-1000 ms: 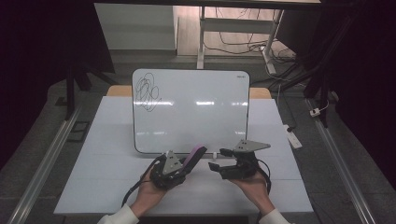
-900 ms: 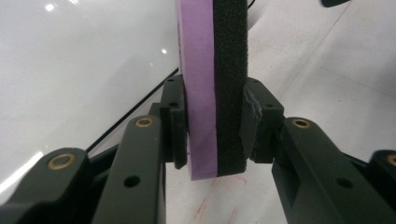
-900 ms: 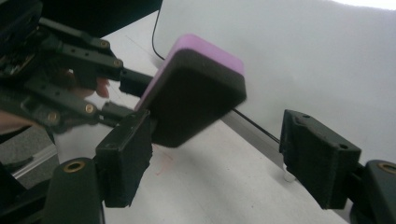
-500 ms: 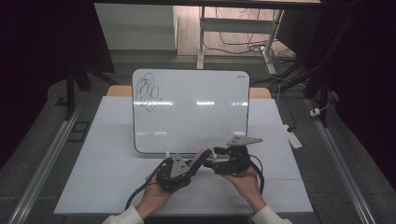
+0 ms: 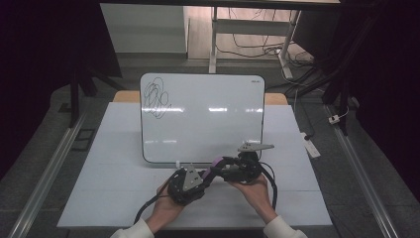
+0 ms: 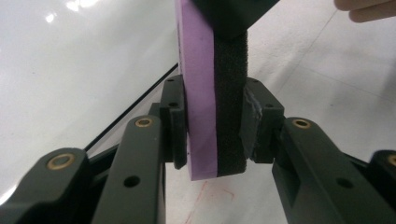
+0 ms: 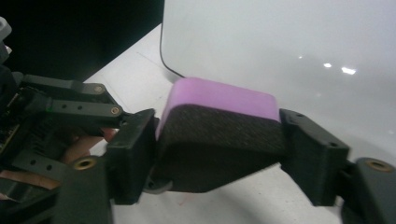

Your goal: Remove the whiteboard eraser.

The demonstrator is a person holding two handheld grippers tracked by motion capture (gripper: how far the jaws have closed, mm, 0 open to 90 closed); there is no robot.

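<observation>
My right gripper (image 5: 224, 169) has just been closing and now clamps the purple eraser (image 5: 214, 166) low in the frame's centre, below the whiteboard (image 5: 203, 116). My left gripper (image 5: 200, 177) grasps its other end: a handover, left should release.

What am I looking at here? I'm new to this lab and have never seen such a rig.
A person sits at a white table and holds a hand-held two-jaw gripper in each hand; no robot arm is involved. The high view looks down from above. The other two pictures come from cameras riding on each gripper, looking along its black jaws. On the table lies a whiteboard with a black scribble in one corner. The left gripper is clamped on a purple eraser with a black felt face. The right gripper has just been closing, and its jaws now stand against the eraser's ends.
</observation>
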